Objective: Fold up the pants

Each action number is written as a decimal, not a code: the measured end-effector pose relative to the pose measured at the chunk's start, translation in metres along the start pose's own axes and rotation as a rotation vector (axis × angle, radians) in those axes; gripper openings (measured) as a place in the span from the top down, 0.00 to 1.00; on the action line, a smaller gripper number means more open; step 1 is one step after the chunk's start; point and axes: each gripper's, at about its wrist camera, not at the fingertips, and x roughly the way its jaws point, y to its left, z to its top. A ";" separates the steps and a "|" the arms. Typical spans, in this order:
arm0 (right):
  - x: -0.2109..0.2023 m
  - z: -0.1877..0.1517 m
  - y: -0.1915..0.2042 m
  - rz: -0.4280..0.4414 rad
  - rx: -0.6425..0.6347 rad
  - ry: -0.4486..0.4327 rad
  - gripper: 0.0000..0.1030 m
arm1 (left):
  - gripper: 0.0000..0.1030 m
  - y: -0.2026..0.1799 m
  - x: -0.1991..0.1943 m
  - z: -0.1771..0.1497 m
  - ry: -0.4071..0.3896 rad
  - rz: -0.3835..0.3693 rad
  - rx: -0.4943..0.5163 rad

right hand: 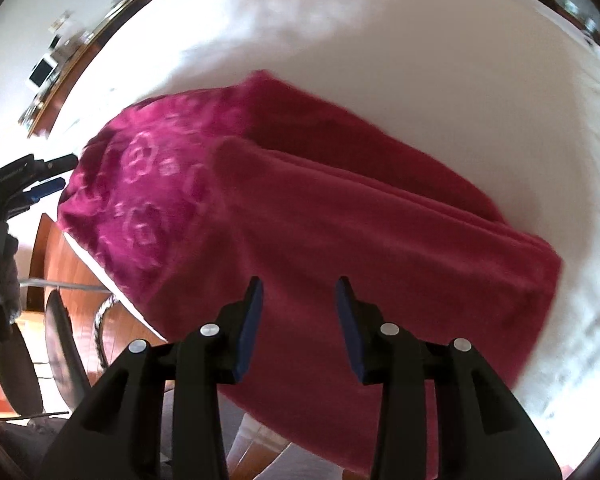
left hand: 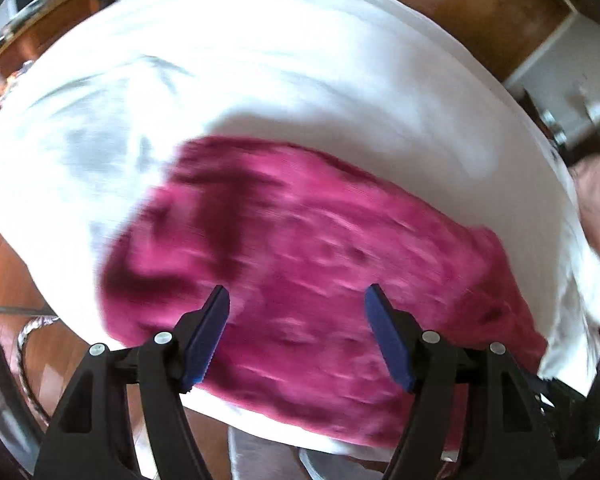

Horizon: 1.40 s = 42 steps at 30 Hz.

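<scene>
Magenta pants [left hand: 320, 240] lie on a white sheet [left hand: 260, 60], blurred in the left wrist view. In the right wrist view the pants [right hand: 340, 220] lie folded in layers, with a lighter flower pattern on the left part. My left gripper [left hand: 296, 296] is open and empty, above the near part of the pants. It also shows at the left edge of the right wrist view [right hand: 56, 176]. My right gripper [right hand: 300, 288] is open and empty, above the near edge of the pants.
The white sheet [right hand: 420, 40] covers a bed or table. A wooden floor [right hand: 72, 264] lies at the lower left. A wooden shelf with small items [right hand: 72, 56] runs along the back left. Wooden furniture [left hand: 500, 4] stands at the back right.
</scene>
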 end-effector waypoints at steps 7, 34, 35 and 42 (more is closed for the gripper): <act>0.022 0.023 0.058 0.035 -0.081 0.036 0.52 | 0.21 0.085 0.007 0.029 -0.026 0.034 -0.093; 0.045 0.040 0.076 -0.084 0.004 0.105 0.52 | 0.57 0.111 0.114 0.055 0.218 -0.245 -0.010; 0.043 0.039 0.073 -0.084 0.011 0.100 0.52 | 0.59 0.109 0.111 0.055 0.219 -0.249 -0.004; 0.027 0.028 0.055 -0.065 0.032 0.046 0.52 | 0.67 0.089 0.064 0.052 0.167 -0.256 0.029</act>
